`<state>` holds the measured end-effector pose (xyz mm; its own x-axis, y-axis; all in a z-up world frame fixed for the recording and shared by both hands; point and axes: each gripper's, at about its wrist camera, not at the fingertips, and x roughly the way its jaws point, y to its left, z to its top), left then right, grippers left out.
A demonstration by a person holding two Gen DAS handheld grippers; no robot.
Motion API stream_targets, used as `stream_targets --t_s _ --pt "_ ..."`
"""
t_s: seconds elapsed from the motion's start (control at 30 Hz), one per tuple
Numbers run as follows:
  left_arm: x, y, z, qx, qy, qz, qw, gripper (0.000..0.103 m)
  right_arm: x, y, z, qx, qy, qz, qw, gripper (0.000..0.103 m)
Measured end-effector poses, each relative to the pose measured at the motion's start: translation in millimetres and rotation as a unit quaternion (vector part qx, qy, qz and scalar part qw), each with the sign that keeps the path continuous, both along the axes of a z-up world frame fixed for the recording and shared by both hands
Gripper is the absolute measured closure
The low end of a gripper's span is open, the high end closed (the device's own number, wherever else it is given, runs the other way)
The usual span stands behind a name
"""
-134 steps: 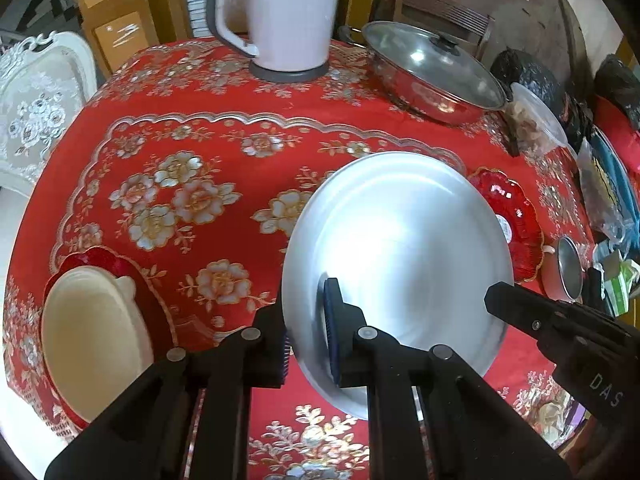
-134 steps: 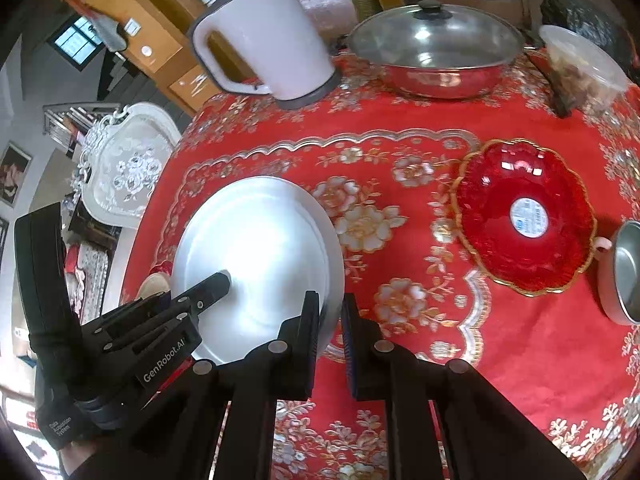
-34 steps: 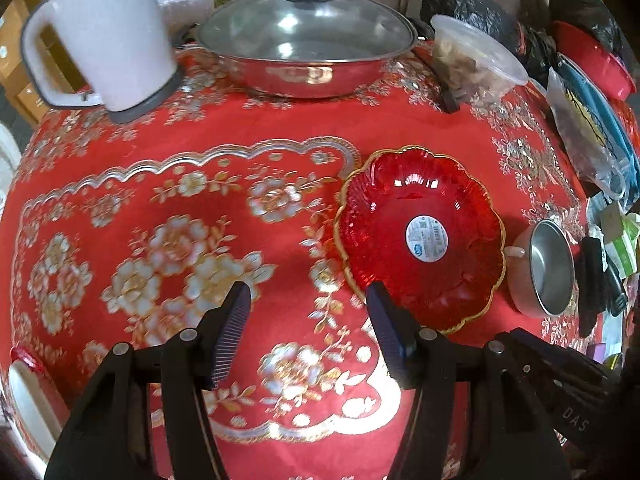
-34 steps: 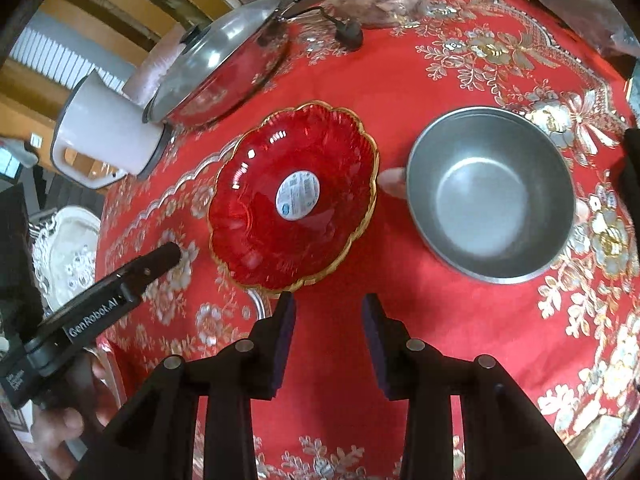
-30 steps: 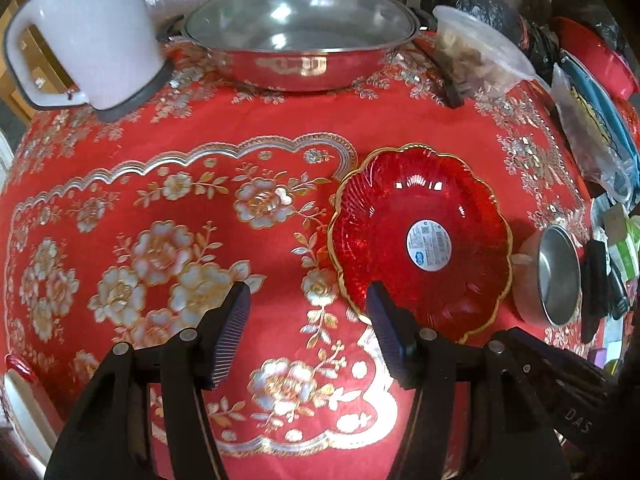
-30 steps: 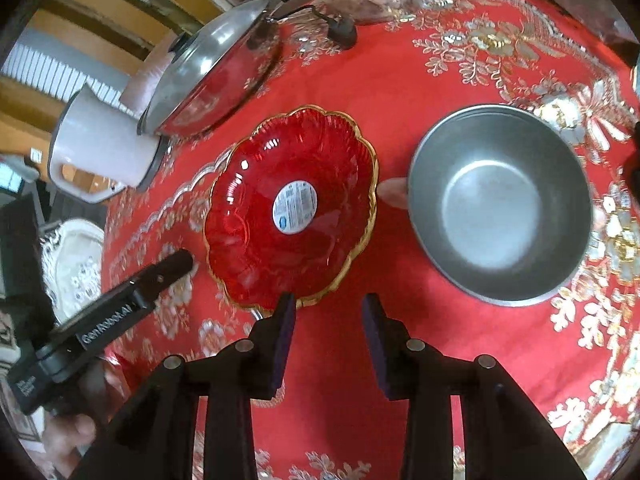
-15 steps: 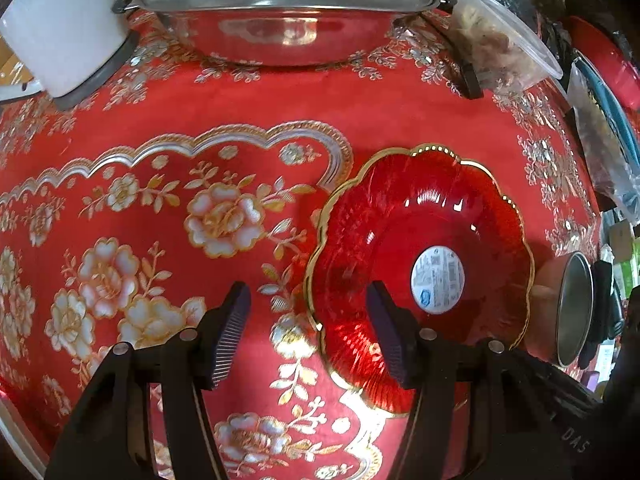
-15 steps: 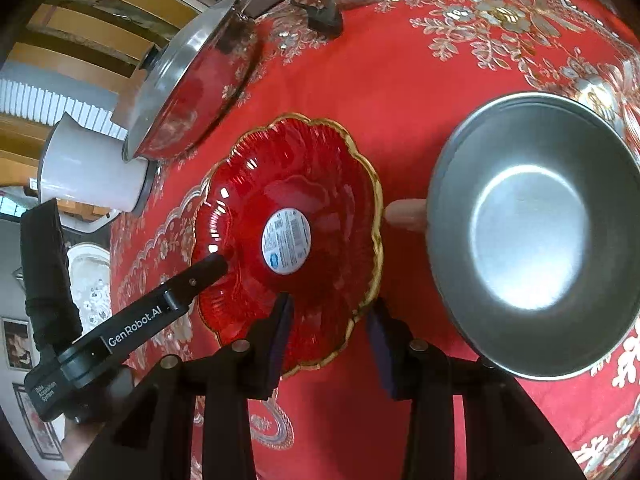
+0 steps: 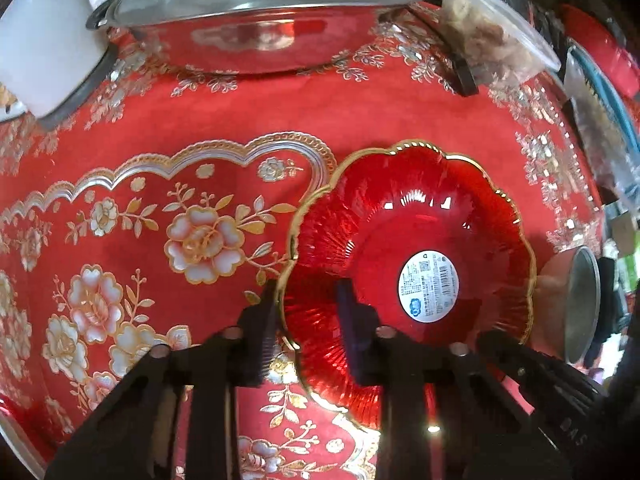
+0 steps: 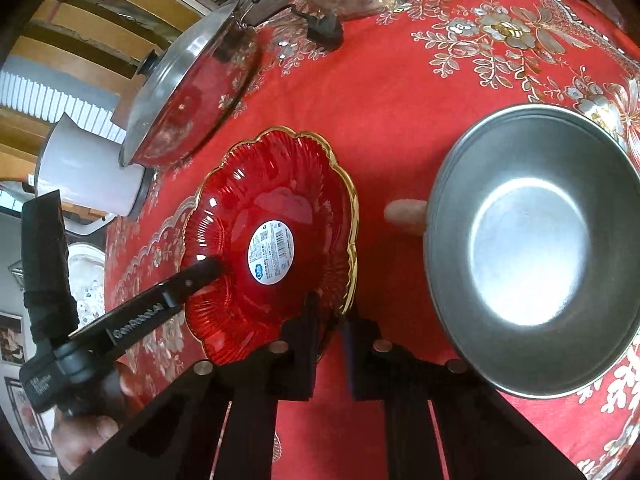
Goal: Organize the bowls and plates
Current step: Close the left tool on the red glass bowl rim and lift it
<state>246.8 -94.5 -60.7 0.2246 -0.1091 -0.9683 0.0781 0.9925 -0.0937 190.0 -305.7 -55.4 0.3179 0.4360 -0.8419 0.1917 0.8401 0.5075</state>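
Observation:
A red glass plate (image 9: 404,216) with a scalloped gold rim and a white sticker lies on the red flowered tablecloth (image 9: 168,112). My left gripper (image 9: 308,320) is shut on its left rim, one finger outside the rim and one inside the dish. In the right wrist view, the left gripper's upper finger (image 10: 200,274) rests inside the red plate (image 10: 272,184). My right gripper (image 10: 332,320) is shut on the plate's near right rim. A steel bowl (image 10: 532,248) with a pink handle stands just right of the plate, apart from it.
A lidded steel pan (image 9: 256,24) and a white kettle (image 9: 40,48) stand at the back of the table. A plastic tub of food (image 9: 488,36) and bags crowd the back right. A person's hand (image 10: 80,436) holds the left gripper.
Both grippers moved in from open positions in front of the red plate and narrowed their fingers onto its rim. The steel plate held 4.5 s ago is out of view.

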Motion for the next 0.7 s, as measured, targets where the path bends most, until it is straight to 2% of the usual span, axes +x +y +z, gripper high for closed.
stream_targets --t_s 0.13,0.37,0.7 --pt "-7.0 0.3 3.6 0.012 -0.008 -0.006 0.9999 0.081 -1.8 7.3 5.4 -0.018 -0.005 0.010 1.000 0.092" --pt "-19.8 3.7 10.9 0.008 -0.014 -0.002 0.9999 0.081 -11.7 9.4 15.2 -0.032 -0.013 0.020 0.999 0.092" --pt "-61.8 15.1 20.3 0.013 -0.014 -0.004 0.9998 0.081 -43.9 26.5 26.8 -0.061 -0.016 0.062 0.996 0.090"
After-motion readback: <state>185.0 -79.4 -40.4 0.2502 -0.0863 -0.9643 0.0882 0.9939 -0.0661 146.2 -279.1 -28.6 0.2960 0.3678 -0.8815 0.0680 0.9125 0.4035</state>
